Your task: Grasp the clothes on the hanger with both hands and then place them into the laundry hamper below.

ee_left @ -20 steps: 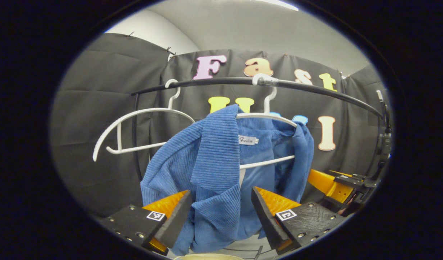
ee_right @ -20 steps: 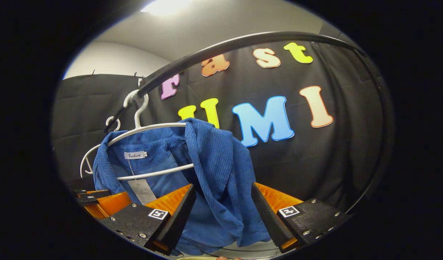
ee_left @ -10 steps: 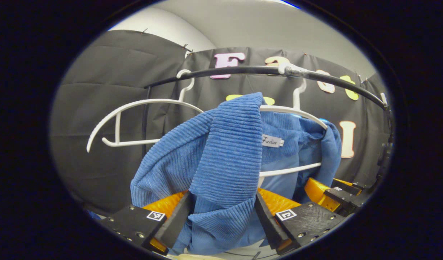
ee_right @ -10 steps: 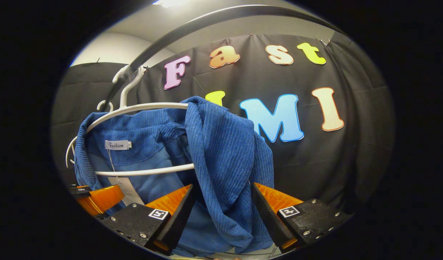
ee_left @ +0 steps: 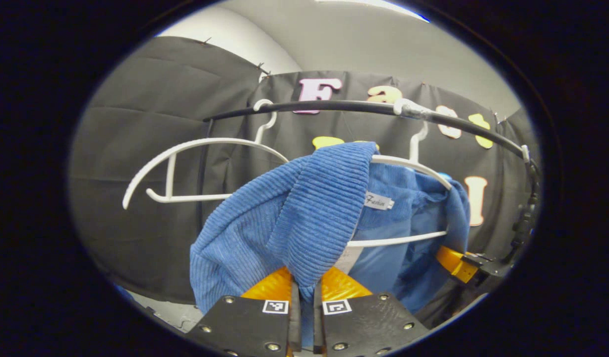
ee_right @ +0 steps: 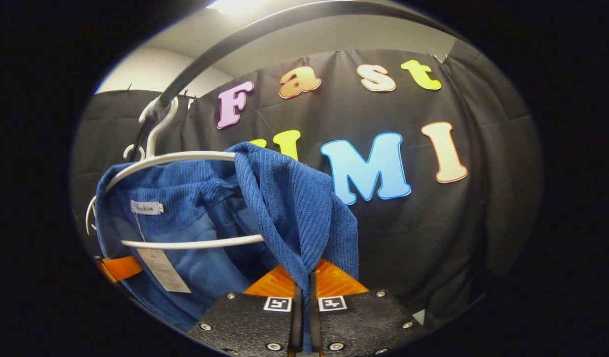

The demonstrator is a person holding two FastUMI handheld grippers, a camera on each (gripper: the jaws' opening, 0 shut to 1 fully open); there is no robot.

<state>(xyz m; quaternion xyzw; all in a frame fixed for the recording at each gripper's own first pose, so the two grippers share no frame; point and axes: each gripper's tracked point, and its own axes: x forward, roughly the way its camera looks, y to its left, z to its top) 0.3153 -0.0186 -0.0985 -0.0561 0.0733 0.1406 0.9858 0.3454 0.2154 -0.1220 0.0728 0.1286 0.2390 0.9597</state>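
A blue ribbed jacket [ee_left: 294, 218] hangs on a white hanger [ee_left: 408, 166] from a black rail [ee_left: 334, 106]. In the left gripper view my left gripper [ee_left: 304, 297] is shut on the jacket's front lapel, with cloth pinched between both fingers. In the right gripper view the same jacket [ee_right: 289, 208] drapes over its white hanger [ee_right: 185, 157], and my right gripper [ee_right: 303, 300] is shut on the other front edge. The right gripper [ee_left: 458, 263] also shows at the jacket's far side in the left gripper view, and the left gripper [ee_right: 118, 267] peeks out at the left edge of the right gripper view.
A second, bare white hanger [ee_left: 185, 148] hangs on the rail to the left of the jacket. The rail's black upright [ee_left: 527, 198] stands at the right. A paper tag [ee_right: 160, 267] dangles inside the jacket. Black cloth walls close the booth behind.
Both grippers have gone from open around the jacket's front edges to shut on them. The jacket stays on its hanger.
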